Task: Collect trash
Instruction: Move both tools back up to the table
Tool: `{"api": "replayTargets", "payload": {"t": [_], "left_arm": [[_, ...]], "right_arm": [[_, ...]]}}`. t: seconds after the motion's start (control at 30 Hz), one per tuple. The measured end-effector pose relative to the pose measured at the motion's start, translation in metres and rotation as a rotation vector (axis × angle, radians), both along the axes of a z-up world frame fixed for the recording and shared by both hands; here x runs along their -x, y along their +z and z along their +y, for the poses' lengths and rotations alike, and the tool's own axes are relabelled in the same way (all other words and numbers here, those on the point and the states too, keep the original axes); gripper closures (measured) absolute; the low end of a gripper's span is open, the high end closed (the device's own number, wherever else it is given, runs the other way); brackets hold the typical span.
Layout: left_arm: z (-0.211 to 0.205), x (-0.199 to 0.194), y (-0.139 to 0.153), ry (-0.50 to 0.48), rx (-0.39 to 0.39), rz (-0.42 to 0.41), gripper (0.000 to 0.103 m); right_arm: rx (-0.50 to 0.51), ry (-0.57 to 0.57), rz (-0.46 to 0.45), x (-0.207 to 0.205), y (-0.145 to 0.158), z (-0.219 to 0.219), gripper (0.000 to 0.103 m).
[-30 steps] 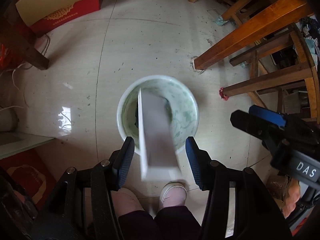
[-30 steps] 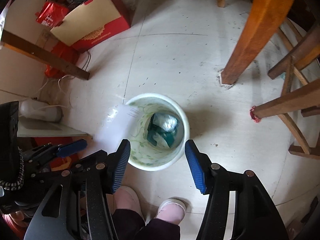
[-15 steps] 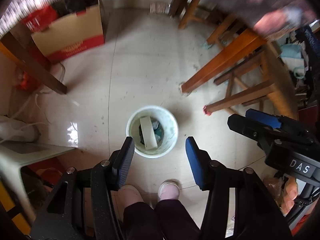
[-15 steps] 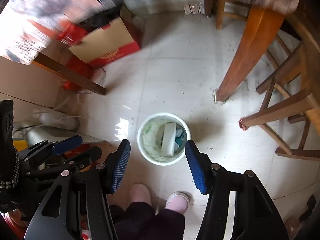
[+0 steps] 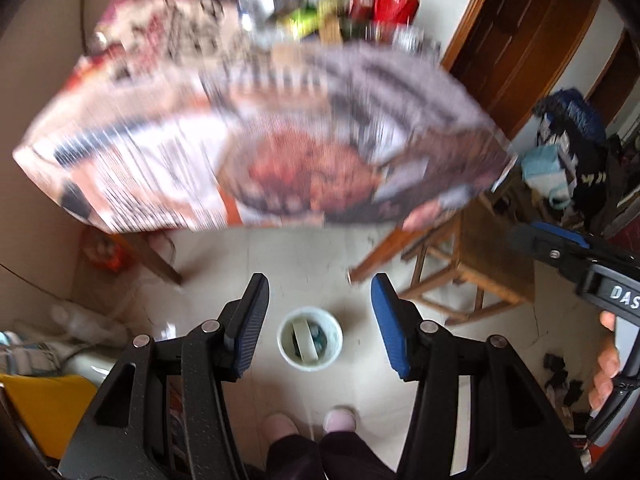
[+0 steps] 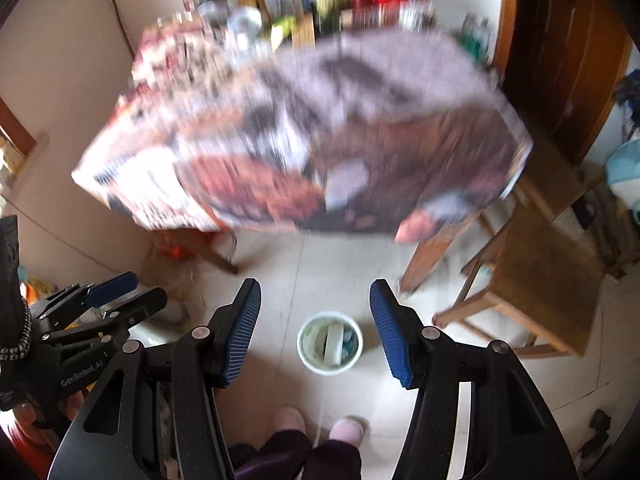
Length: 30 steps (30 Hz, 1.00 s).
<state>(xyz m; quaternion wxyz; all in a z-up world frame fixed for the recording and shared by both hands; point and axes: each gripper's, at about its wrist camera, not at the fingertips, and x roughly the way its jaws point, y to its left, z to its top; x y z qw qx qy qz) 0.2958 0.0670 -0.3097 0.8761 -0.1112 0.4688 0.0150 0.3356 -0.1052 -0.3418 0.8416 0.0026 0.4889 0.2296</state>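
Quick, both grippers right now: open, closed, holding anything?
Left gripper: open, nothing between the fingers.
Right gripper: open, nothing between the fingers.

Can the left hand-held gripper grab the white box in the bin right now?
Probably not yet. The left hand-held gripper is open and empty, nothing blocks it, but the white box sits in the bin far below on the floor.

blurred: printed covering on table [image 5: 256, 136], pattern unreadable | blurred: bottles and cans at table's far end [image 6: 288, 4], kinds unclear | too small: contents of white bin [image 5: 310, 338], a pale flat piece and something teal | cut off: person's legs [image 6: 296, 456] at bottom edge | cut off: right gripper's body [image 5: 580, 264], lettering clipped
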Motion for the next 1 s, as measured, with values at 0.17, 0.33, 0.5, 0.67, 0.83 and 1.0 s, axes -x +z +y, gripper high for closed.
{"api": "replayTargets", "payload": {"t": [0.17,0.33,0.5,0.67,0.83,1.0], "left_arm": [[0.020,0.023,0.078,0.000,0.007,-0.130,0.051],[0.034,0.045,0.152,0.012,-0.009,-0.265,0.047],[0.051,0.067,0.210,0.020,-0.032,-0.378,0.044],[0.057,0.084,0.241,0.004,-0.064,-0.451,0.040],[0.061,0.090,0.255,0.008,-0.075,-0.483,0.023],[0.063,0.076,0.258,0.014,-0.052,-0.489,0.015]], "right_arm": [[-0.049,-0.043,-0.105,0.026,0.078,0.000,0.050],[-0.083,-0.068,-0.218,0.052,0.145,0.008,0.050],[-0.108,-0.074,-0.343,0.075,0.199,0.018,0.050],[-0.106,-0.100,-0.441,0.091,0.228,0.025,0.050],[-0.131,-0.127,-0.454,0.094,0.235,0.027,0.035],[-0.115,-0.152,-0.487,0.092,0.243,0.025,0.028]]}}
